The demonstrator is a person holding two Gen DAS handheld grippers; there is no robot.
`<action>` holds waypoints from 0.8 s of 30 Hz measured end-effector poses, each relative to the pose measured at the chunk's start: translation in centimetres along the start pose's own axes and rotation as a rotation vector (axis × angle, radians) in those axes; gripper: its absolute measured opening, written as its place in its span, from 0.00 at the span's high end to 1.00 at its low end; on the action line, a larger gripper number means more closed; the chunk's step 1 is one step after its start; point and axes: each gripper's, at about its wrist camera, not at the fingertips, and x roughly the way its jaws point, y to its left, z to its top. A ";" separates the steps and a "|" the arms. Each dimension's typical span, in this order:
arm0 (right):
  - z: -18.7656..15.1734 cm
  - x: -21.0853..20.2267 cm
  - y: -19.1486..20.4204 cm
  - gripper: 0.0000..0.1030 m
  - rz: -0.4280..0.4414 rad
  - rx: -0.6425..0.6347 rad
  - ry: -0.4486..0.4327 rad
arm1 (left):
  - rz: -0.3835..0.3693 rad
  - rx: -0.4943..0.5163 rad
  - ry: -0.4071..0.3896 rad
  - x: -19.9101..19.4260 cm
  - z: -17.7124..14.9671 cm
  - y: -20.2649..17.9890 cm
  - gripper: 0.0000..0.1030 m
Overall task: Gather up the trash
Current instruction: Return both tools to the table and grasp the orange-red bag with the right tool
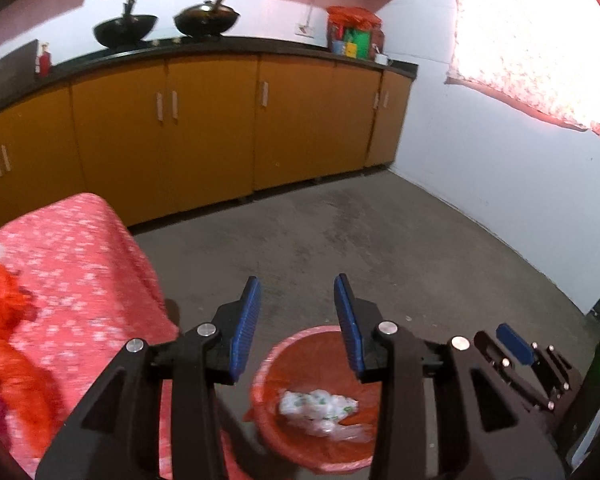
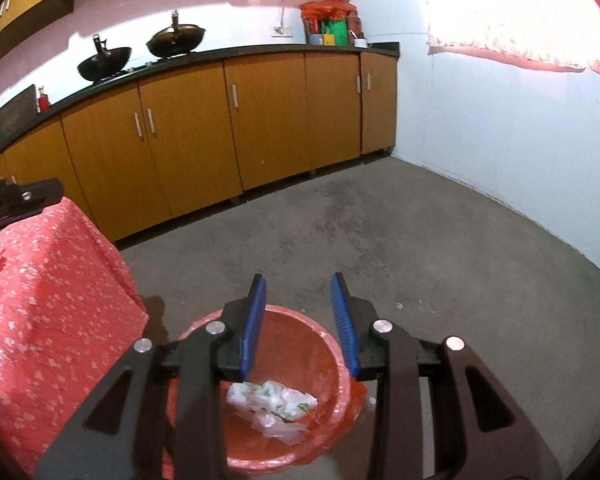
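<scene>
The table (image 1: 84,264), draped in a pink flowered cloth, was seen at the left of both views, and orange-red trash (image 1: 4,320) was left lying on it at the far left edge. A snag on the loose cloth could be risked when that piece is reached for. The red lined bin (image 2: 324,344) stood on the floor at lower centre, with crumpled white wrappers (image 2: 272,400) inside; it could be tipped by a careless pass. The left hand-held gripper (image 1: 296,320) and right hand-held gripper (image 2: 300,320) were held spread above it, nothing pinched.
</scene>
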 end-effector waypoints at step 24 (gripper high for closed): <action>0.7 -5.7 31.1 0.51 0.637 -0.326 0.100 | 0.434 -0.241 -0.092 -21.2 -9.1 23.8 0.54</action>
